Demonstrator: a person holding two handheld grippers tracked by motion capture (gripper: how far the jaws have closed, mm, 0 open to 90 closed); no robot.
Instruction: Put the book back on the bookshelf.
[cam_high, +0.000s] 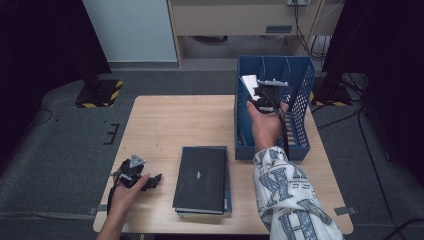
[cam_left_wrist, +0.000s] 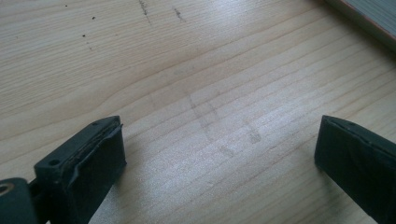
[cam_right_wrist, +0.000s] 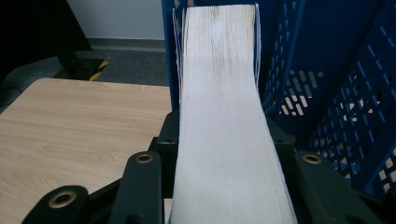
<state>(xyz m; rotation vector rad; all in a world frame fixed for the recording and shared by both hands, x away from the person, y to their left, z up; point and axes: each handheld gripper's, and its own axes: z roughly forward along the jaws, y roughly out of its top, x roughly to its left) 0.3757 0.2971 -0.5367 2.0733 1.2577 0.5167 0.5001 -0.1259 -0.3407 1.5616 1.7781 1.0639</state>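
From the high view, the right hand-held gripper (cam_high: 263, 95) is over the near-left part of the blue slotted file rack (cam_high: 300, 125) standing at the far right of the tabletop (cam_high: 165, 120), and it pinches a book (cam_high: 250, 81) whose pale page edge shows just to the left of the jaws, at the rack's leftmost slot. The step in hand looks like filing that book upright into the rack; the next move probably calls for lowering it straight between the dividers before letting go. Two more dark books (cam_high: 201, 179) lie stacked flat at the near middle of the tabletop, likely next in line; a small pale mark sits on the top cover, too small to read. The left hand-held gripper (cam_high: 148, 182) rests at the near left, pointing towards that stack. In the left gripper view its jaws are spread wide over bare wood with nothing between them, and the corner of a book (cam_left_wrist: 369, 16) shows at the far right. In the right gripper view the jaws press on both sides of the book (cam_right_wrist: 224, 121), page edges facing the camera, with the rack's (cam_right_wrist: 327, 93) perforated blue wall to the right. No brand, label or legible writing appears in any view.
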